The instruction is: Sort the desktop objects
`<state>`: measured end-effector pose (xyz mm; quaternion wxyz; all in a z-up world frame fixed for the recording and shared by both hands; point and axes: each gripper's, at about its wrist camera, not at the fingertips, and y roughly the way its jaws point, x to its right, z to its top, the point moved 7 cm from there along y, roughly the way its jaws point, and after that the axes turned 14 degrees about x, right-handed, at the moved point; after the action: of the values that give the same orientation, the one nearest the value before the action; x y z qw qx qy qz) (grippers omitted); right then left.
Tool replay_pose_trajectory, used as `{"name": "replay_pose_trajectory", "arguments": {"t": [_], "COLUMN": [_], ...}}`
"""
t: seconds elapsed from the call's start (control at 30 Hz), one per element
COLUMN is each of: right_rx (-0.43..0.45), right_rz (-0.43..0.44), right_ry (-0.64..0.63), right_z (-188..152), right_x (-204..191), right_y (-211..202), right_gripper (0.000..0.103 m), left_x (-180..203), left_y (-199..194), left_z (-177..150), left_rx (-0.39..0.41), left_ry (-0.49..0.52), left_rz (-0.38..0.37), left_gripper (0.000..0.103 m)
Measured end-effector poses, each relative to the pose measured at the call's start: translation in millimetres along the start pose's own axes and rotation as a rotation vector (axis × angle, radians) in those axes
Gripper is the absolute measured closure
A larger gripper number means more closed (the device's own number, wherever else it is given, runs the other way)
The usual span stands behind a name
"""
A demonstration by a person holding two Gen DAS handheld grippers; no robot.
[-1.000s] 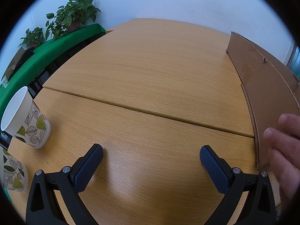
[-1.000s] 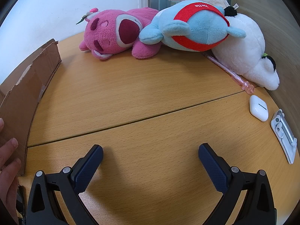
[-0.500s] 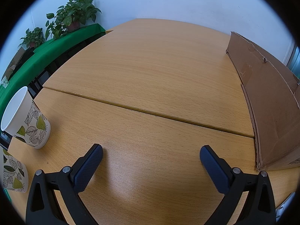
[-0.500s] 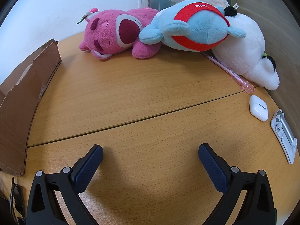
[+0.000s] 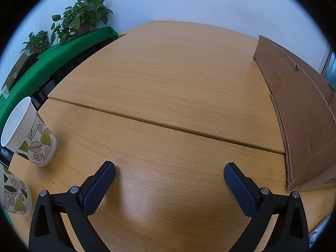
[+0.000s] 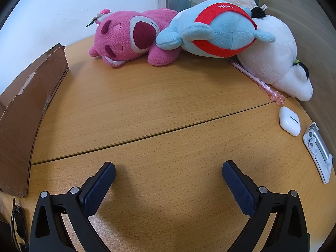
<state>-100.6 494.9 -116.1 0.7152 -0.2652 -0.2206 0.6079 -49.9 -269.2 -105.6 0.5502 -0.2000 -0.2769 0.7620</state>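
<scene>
Tools both wide and empty over the table (image 5: 168, 84): left tool (image 5: 169, 173) between cups (image 5: 29, 134) and box (image 5: 298, 113), right tool (image 6: 168, 172) facing plushies (image 6: 130, 35), earbud case (image 6: 289, 120)

Background, upper left of left wrist view.
Two potted plants (image 5: 84, 14) (image 5: 37, 42) on green-covered bench (image 5: 63, 48), against white wall (image 5: 189, 0).
</scene>
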Motion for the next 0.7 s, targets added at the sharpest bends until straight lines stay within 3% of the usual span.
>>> {"name": "replay_pose_trajectory", "arguments": {"t": [0.3,0.4,0.53,0.6,0.7], "right_rx": [-0.030,-0.039,0.062,0.098,0.141], "right_rz": [0.005,-0.017,0.047,0.106,0.189], "right_ry": [-0.001,0.023,-0.060,-0.086,-0.101], "right_z": [-3,-10,-14,-13,-9], "right_x": [3,2,-22,-39,-68], "right_y": [-6,-24,-73,-106,-149], "right_gripper": [0.000,0.000,0.000,0.000,0.000], "left_x": [1,13,41,60,93], "left_y": [-12,-61,-146,-195,-243], "left_z": [-6,5,28,32,24], "left_rx": [-0.014,0.117,0.295,0.377,0.424], "left_ry": [-0.037,-0.032,-0.009,-0.016,0.021], "left_rz": [0.021,-0.016,-0.076,-0.149,-0.265], "left_gripper": [0.000,0.000,0.000,0.000,0.000]}}
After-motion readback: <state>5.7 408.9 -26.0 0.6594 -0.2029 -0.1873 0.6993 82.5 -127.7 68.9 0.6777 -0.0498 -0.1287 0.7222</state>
